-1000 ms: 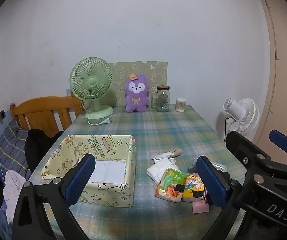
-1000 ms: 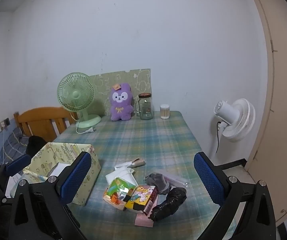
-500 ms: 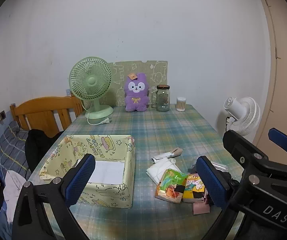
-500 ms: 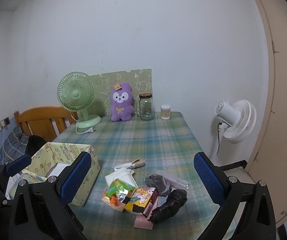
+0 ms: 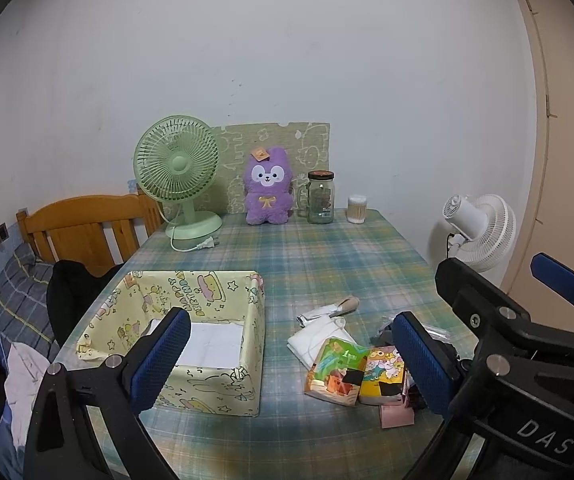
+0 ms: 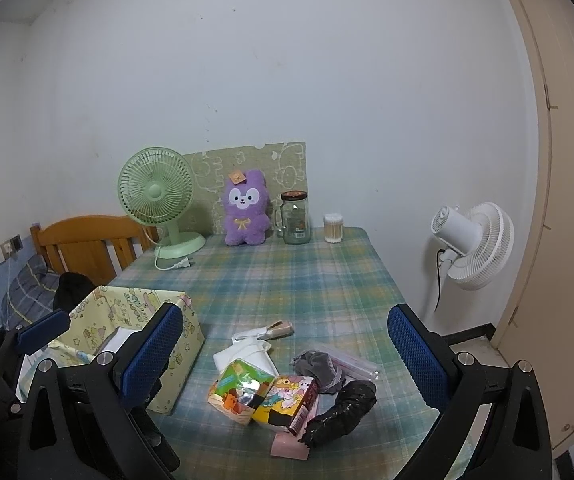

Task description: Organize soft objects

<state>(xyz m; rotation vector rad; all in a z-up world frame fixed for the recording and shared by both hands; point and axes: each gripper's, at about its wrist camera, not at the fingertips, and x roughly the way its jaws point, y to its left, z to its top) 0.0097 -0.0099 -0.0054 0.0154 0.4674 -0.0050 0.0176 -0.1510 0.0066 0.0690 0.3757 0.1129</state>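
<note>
On the plaid tablecloth (image 5: 327,264), a square printed fabric bin (image 5: 223,360) sits beside glossy tissue packs (image 6: 263,394); both tongs, left gripper (image 5: 287,356) and right gripper (image 6: 285,356), gape wide, empty

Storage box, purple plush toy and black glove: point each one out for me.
Storage box (image 5: 223,380), left wrist view, on its front wall.
Purple plush toy (image 6: 245,216), right wrist view, on its belly.
Black glove (image 6: 343,408), right wrist view, on its middle.
</note>
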